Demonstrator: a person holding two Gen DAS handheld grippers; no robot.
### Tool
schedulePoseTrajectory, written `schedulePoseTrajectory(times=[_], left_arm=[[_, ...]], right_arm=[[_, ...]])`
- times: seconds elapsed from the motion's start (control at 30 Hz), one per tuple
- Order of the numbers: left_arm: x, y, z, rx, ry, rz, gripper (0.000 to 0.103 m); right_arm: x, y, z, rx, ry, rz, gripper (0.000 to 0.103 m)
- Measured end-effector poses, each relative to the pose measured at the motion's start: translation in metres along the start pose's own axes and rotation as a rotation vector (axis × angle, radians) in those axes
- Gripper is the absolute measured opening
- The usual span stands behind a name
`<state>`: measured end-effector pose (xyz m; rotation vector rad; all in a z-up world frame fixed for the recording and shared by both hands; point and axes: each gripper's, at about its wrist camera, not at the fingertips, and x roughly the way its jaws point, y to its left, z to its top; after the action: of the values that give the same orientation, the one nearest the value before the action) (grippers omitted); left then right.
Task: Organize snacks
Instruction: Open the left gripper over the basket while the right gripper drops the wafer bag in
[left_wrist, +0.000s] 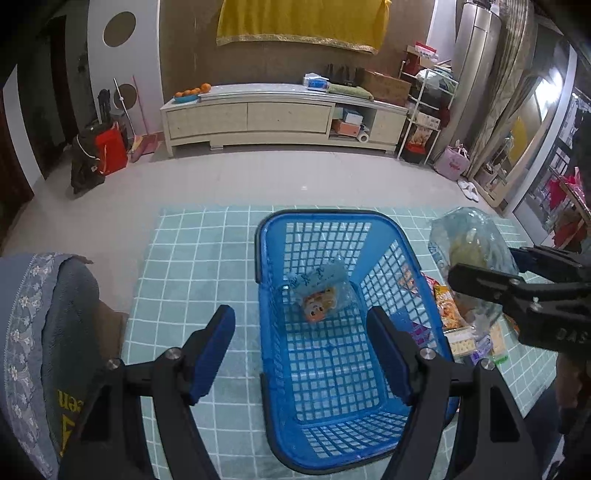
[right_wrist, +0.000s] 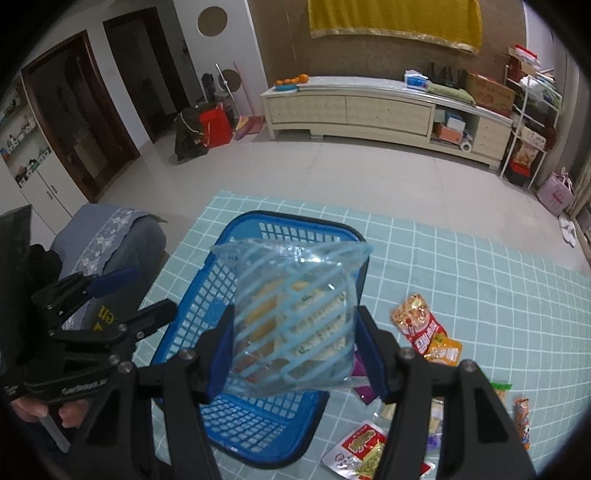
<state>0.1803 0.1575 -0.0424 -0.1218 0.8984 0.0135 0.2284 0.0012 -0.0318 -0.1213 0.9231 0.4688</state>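
Note:
A blue plastic basket stands on a teal checked cloth; it also shows in the right wrist view. One clear snack bag with an orange print lies inside it. My left gripper is open and empty, hovering over the basket's near left wall. My right gripper is shut on a clear snack bag with light blue stripes, held above the basket's right rim. The same bag shows in the left wrist view, to the right of the basket.
Several loose snack packets lie on the cloth right of the basket, also in the left wrist view. A chair with a grey-blue cover stands at the left. A long cabinet lines the far wall.

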Motion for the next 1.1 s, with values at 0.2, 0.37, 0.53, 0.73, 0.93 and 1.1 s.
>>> schedulePoseTrajectory(times=[0.2, 0.37, 0.53, 0.73, 0.93, 1.1], left_arm=[[0.012, 0.001, 0.007, 0.045, 0.001, 0.017, 0.072], [0.026, -0.003, 0.009, 0.057, 0.02, 0.026, 0.072], [0.033, 0.001, 0.011, 0.056, 0.028, 0.035, 0.072], [0.039, 0.009, 0.015, 0.027, 0.038, 0.041, 0.072], [0.041, 0.005, 0.011, 0.014, 0.045, 0.038, 0.072], [0.03, 0.001, 0.006, 0.012, 0.042, 0.025, 0.072]], right_arm=[[0.022, -0.001, 0.007, -0.002, 0.035, -0.046, 0.065], [0.046, -0.004, 0.015, -0.021, 0.065, -0.094, 0.065], [0.064, -0.008, 0.022, -0.027, 0.09, -0.128, 0.066], [0.076, -0.01, 0.025, -0.026, 0.099, -0.17, 0.078], [0.072, -0.005, 0.025, -0.079, 0.07, -0.264, 0.092], [0.053, -0.012, 0.016, -0.05, 0.064, -0.231, 0.092]])
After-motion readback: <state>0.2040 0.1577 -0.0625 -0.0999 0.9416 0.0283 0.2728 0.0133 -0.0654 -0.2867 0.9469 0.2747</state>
